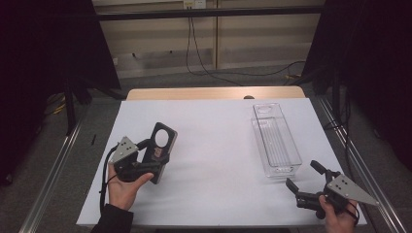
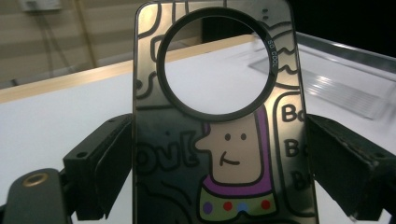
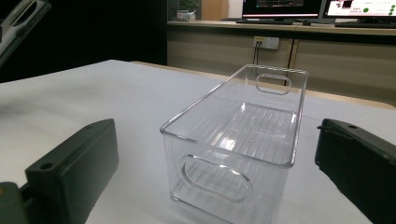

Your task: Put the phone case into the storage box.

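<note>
My left gripper [image 1: 153, 165] is shut on a black phone case [image 1: 163, 141] and holds it above the left side of the white table. In the left gripper view the case [image 2: 224, 154] stands upright between the two jaws. It has a large round hole near its top and a cartoon figure with a purple collar. An empty clear plastic bin [image 1: 257, 141] lies lengthwise on the right of the table. My right gripper [image 1: 302, 174] is open just short of the bin's near end. In the right gripper view the bin [image 3: 187, 112] sits ahead between the spread jaws, its handle cut-out facing me.
A white sheet [image 1: 218, 160] covers the table, with a wooden strip [image 1: 214, 93] at the far edge. Metal rails [image 1: 53, 170] run along both sides. Cables [image 1: 194, 53] hang from a wall socket beyond the table. Monitors [image 3: 280, 7] stand on a far desk.
</note>
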Motion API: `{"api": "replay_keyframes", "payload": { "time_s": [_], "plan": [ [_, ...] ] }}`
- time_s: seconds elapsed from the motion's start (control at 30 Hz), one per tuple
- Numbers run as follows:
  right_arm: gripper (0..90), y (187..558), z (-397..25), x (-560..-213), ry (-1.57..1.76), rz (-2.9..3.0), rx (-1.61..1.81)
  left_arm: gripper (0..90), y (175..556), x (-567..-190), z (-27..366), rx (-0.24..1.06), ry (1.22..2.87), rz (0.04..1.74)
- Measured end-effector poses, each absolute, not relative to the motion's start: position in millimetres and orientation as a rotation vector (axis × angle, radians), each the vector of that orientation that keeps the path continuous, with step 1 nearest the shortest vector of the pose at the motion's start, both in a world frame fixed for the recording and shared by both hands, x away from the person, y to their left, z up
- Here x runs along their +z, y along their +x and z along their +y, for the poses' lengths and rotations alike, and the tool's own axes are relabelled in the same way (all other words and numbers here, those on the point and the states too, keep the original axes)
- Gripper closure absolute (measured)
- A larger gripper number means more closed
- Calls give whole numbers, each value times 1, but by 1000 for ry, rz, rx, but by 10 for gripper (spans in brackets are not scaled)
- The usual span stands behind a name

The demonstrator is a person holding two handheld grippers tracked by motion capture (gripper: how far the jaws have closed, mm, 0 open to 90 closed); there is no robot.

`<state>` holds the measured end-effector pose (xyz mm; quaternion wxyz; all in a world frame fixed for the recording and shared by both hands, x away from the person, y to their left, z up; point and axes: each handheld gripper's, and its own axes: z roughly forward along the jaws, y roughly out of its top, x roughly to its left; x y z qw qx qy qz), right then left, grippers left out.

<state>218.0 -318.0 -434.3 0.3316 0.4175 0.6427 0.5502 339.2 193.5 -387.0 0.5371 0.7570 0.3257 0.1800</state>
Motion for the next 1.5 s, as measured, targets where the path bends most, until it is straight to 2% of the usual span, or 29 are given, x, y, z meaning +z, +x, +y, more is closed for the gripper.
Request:
{"api": "replay_keyframes", "payload": {
  "time_s": [0.53, 1.0, 1.5],
  "plan": [
    [0, 219, -318, -434, 1065, 1711, 1487, 117, 327, -372, 163, 328, 1802, 584],
    [0, 229, -294, -420, 941, 1822, 1595, 117, 325, -369, 142, 290, 1822, 493],
    [0, 244, -268, -400, 892, 1925, 1684, 117, 348, -368, 112, 231, 1839, 389]
  ]
}}
